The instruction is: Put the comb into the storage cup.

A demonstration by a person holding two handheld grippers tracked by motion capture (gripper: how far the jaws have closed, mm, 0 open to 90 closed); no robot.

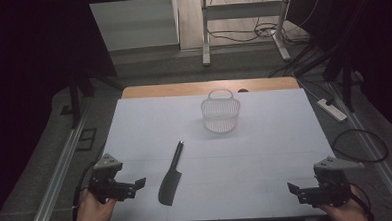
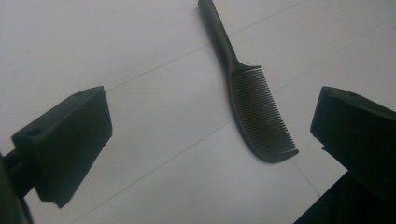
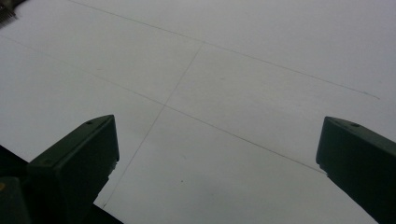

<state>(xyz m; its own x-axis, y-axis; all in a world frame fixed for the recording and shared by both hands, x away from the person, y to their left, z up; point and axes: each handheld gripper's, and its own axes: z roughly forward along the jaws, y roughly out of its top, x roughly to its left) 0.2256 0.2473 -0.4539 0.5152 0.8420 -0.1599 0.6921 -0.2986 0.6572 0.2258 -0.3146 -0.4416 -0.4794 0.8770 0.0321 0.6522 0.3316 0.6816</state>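
Our left black two-jaw gripper (image 1: 135, 185) rests at the near left corner of the white table sheet (image 1: 266, 152), jaws spread wide and holding nothing. Just to its right lies the dark plastic comb (image 1: 170, 177) (flat on the sheet, handle pointing away from us), apart from the jaws; we see its teeth in the left gripper view (image 2: 261, 116). Farther back, near the middle, stands a white wire-mesh basket (image 1: 220, 112). Our right black gripper (image 1: 295, 190) sits at the near right corner, jaws likewise apart and empty.

Dim light, dark surroundings, soft focus
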